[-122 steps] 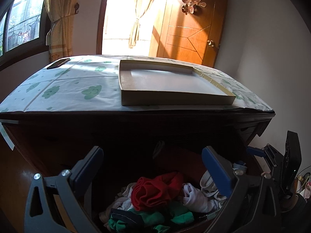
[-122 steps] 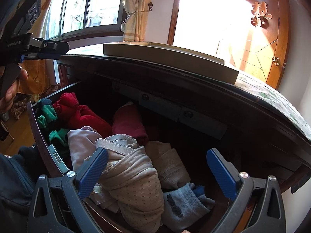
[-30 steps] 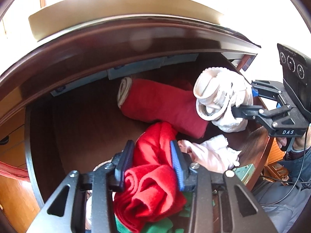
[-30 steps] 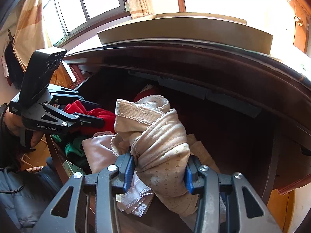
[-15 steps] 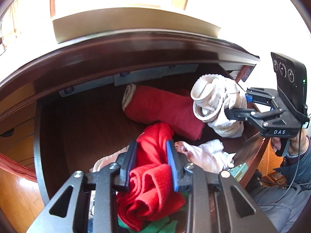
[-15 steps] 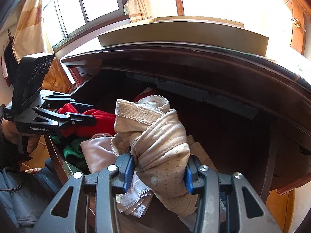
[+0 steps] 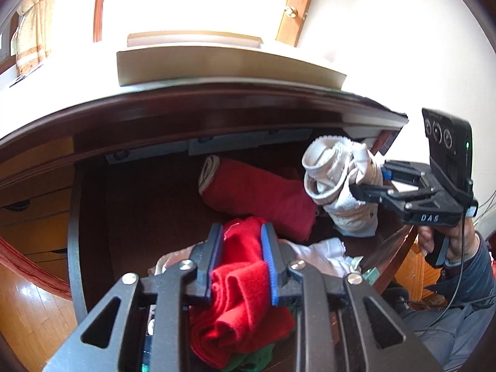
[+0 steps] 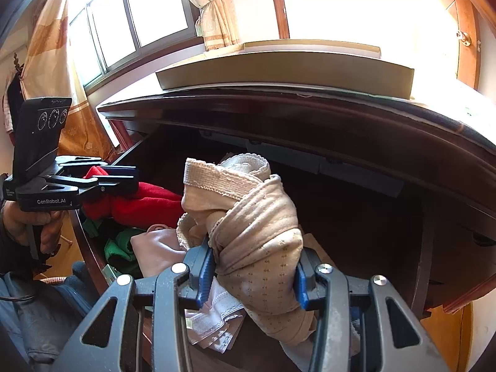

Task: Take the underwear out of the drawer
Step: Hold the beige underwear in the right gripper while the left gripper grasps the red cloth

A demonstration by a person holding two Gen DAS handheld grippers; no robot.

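The dark wooden drawer [image 7: 74,248] stands pulled out, with rolled garments inside. My left gripper [image 7: 241,241] is shut on a bright red underwear roll [image 7: 245,297], its blue pads pressing both sides. In the right wrist view the same left gripper [image 8: 124,175] holds the red underwear roll [image 8: 145,201] at the drawer's left end. My right gripper [image 8: 252,266] is shut on a beige dotted underwear bundle [image 8: 257,235] with a lace waistband, held above the drawer. From the left wrist view that beige bundle [image 7: 338,183] hangs in the right gripper [image 7: 369,183].
A dark red roll [image 7: 263,195] lies at the drawer's back. Pale pink garments [image 8: 155,248], green ones [image 8: 121,245] and white ones [image 7: 322,254] lie near the front. A shallow cardboard box [image 8: 285,71] sits on the dresser top [image 8: 403,117], which overhangs the drawer. A person's hand [image 7: 449,241] grips the right handle.
The left gripper's jaws have closed tighter on the red roll and lifted it a little toward me. The right gripper keeps its beige bundle still.
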